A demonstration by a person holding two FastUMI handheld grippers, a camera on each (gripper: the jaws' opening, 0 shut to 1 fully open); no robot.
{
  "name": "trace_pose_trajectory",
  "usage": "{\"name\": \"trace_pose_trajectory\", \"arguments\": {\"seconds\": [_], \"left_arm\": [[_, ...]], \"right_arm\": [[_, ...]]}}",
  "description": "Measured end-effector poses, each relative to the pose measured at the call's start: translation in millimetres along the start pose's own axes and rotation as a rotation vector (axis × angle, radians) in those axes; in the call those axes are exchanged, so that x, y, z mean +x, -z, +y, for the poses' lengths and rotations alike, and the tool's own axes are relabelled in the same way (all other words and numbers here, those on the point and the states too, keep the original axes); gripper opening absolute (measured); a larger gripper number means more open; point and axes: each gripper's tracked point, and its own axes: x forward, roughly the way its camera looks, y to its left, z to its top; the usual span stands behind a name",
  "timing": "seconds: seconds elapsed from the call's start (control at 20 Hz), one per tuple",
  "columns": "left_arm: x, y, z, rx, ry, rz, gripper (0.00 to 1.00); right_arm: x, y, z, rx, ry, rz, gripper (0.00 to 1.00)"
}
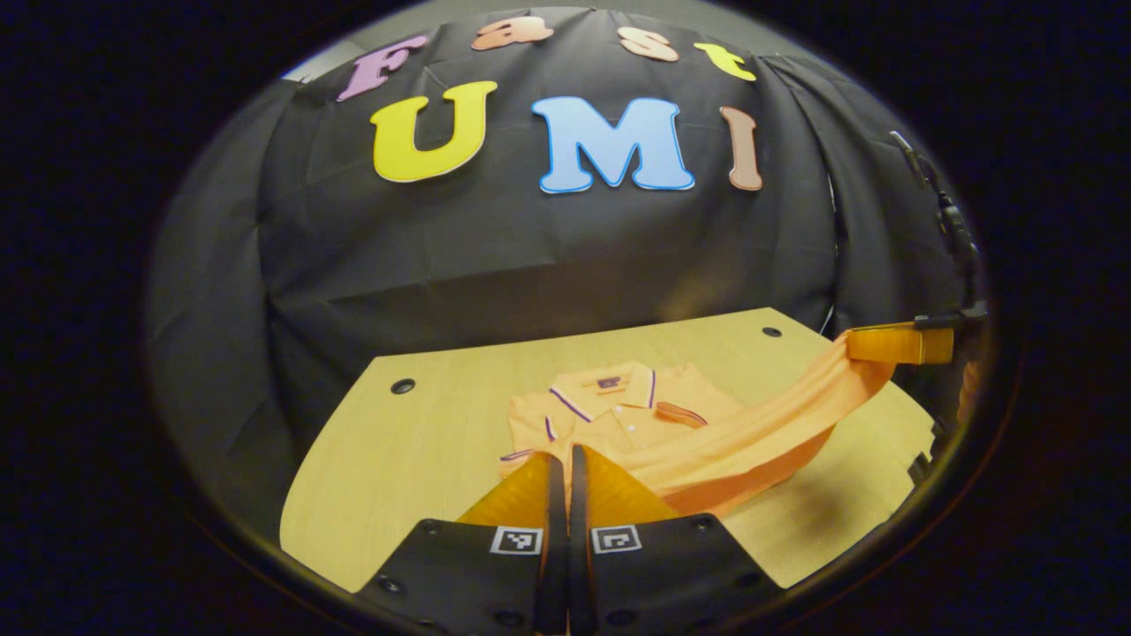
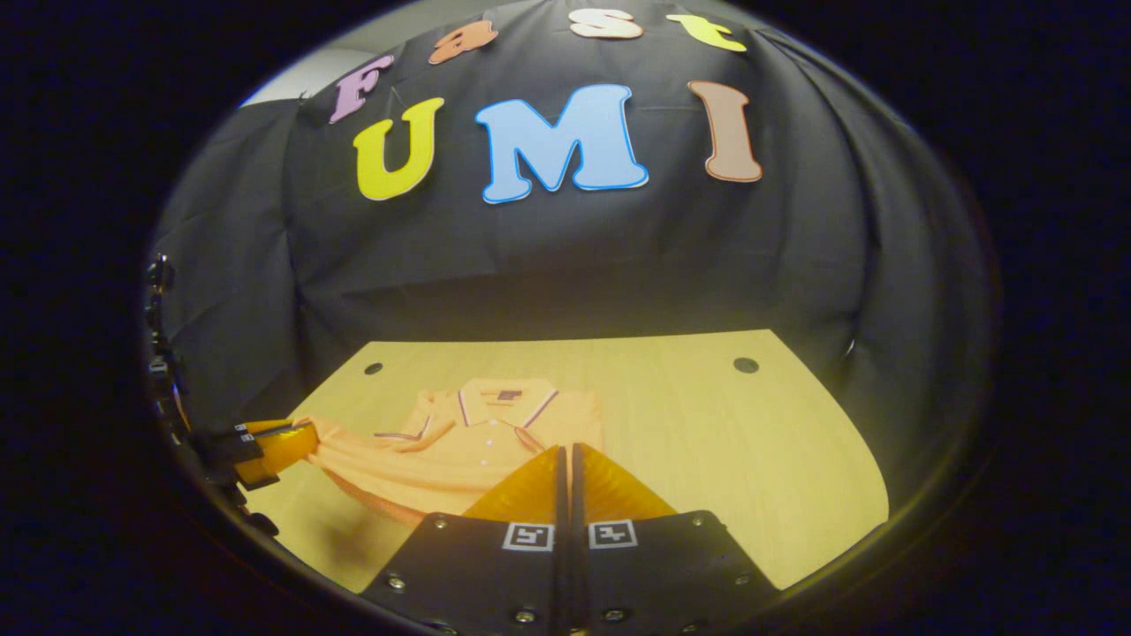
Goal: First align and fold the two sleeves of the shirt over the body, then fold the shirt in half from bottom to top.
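Already both sleeves look folded in over the body of the orange shirt (image 2: pixel 477 446), which lies collar-away on the wooden table (image 2: pixel 707 424), so step 1 of the task seems done. Step 2, the bottom-to-top fold, appears to be under way and not finished. In the left gripper view, the left gripper (image 1: pixel 560 468) has its 2 fingers drawn together at 1 corner of the hem; fabric seems pinched between them, though the contact itself is hard to see. Off to the side in that view, the right gripper (image 1: pixel 897 343) holds the other hem corner raised above the table, and the hem (image 1: pixel 760 433) sags in a band between the 2 grippers. In the right gripper view, the right gripper's own fingers are likewise pressed close. What remains, as I judge it: carry the hem forward to the collar (image 1: pixel 608 389), lay it flat with edges matching, and release.
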Motion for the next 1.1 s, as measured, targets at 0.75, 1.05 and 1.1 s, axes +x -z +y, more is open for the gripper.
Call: {"name": "trace_pose_trajectory", "arguments": {"seconds": [0.75,1.05,1.1], "left_arm": [[143.6,-36.5,52.3,-0.067,-0.02,-0.043,0.06],[180.2,-14.6,59.7,-0.04,-0.088,-0.004,0.06],[186.5,-9.3,61.0,-0.035,-0.096,0.006,0.06]], "right_arm": [[152.9,-54.2,4.4,-0.085,0.123,0.012,0.0],[202.4,-33.1,0.8,-0.091,0.123,0.038,0.0],[209.6,-28.4,1.3,-0.09,0.119,0.043,0.0]]}}
